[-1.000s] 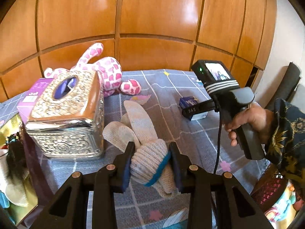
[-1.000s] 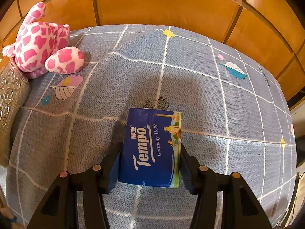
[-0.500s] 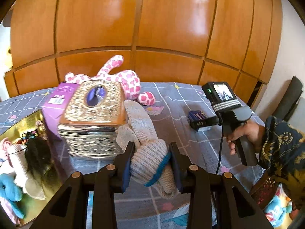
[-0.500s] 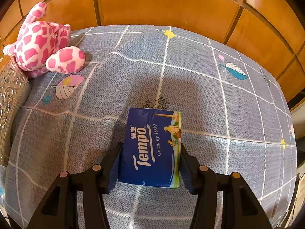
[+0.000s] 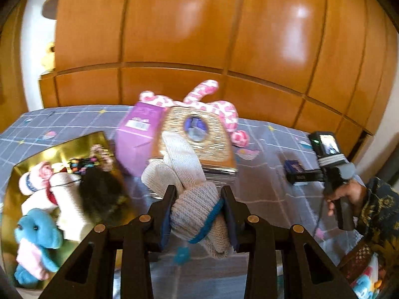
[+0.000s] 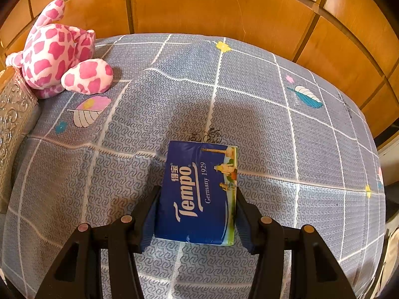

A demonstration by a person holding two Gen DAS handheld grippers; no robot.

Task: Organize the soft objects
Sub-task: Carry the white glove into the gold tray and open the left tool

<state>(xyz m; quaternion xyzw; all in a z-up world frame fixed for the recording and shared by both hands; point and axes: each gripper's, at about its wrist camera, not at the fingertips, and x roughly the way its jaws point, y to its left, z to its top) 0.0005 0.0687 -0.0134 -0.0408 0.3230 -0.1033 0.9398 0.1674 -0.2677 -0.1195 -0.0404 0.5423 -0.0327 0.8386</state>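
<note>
1. My left tongs (image 5: 198, 213) are clamped narrow on a grey knitted glove (image 5: 194, 209) with a blue cuff band; its fingers flop forward past the pads, in the lower centre of the left view

2. What has changed: a second ago the ornate silver box (image 5: 199, 139) filled the left of that view, close up. Now it sits at centre, further off, and a gold tray (image 5: 59, 149) has come into the lower left, so I have carried the glove up and across toward that side

3. The tray already holds soft things: a blue plush toy (image 5: 35, 234), a white plush and a dark furry lump (image 5: 99, 191). I judge it the collecting place, so the glove looks nearly ready to drop in

4. My right tongs (image 6: 197, 211) have not moved; they grip a blue Tempo tissue pack (image 6: 199, 191), low in the right view on the grey patterned bedspread (image 6: 274, 124)

5. The pink spotted plush (image 6: 57, 54) lies at the upper left there, beside the box, not yet collected
</note>
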